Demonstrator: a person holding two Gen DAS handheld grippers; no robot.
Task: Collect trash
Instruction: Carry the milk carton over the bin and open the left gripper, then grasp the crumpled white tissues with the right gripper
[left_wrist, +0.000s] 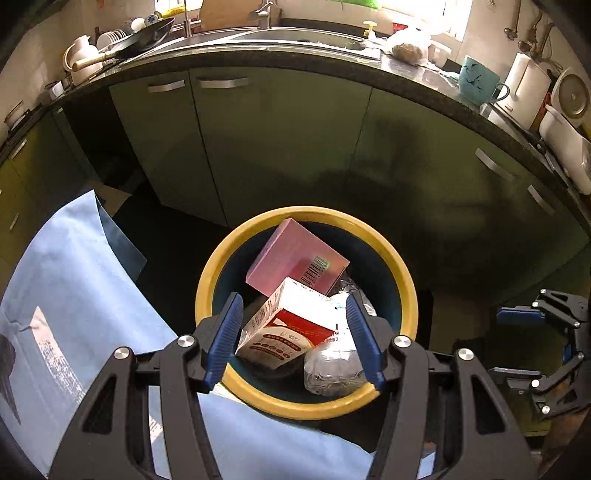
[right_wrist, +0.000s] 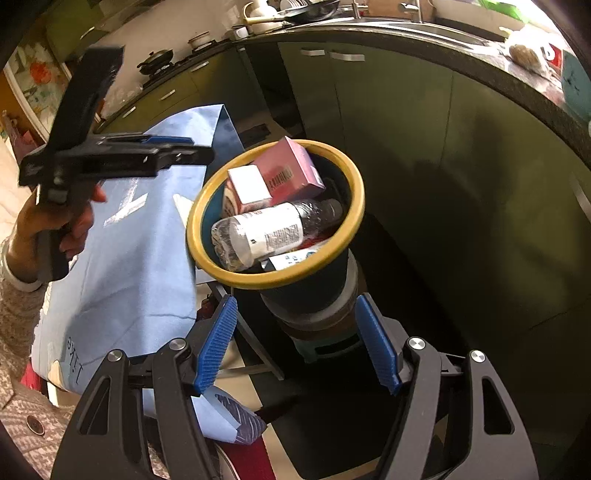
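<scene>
Blue ribbed pads are seen on the left gripper (left_wrist: 293, 341), whose fingers are spread wide and hold nothing; it is poised directly above the trash bin (left_wrist: 409, 295). Between the pads, inside the yellow rim, a red-and-white carton (left_wrist: 286, 326) is seen near the 7 o'clock side of the bin, a crumpled clear plastic bottle (left_wrist: 332, 369) at 5 o'clock, touching the carton, and a pink box (left_wrist: 291, 254) with a barcode at 12 o'clock, tilted and leaning over the carton. A pale blue cloth (left_wrist: 85, 280) is draped at 9 o'clock of the bin, its edge just beside the rim. The right gripper (right_wrist: 299, 339) is likewise spread and empty, held lower and to the side, with the dark outer wall of the bin framed between its pads. From this view the bottle is noted lying on its side across the bin, its white label facing up, with the pink box and carton behind it. The person's left hand (right_wrist: 48, 225) is seen at 9 o'clock, wrapped round the left gripper's handle. Farther off, green cabinet doors (left_wrist: 273, 147) are noted at 12 o'clock, beneath a dark countertop (left_wrist: 295, 61) carrying a wok (left_wrist: 147, 37) at 11 o'clock and a teal mug (left_wrist: 476, 79) at 2 o'clock.
</scene>
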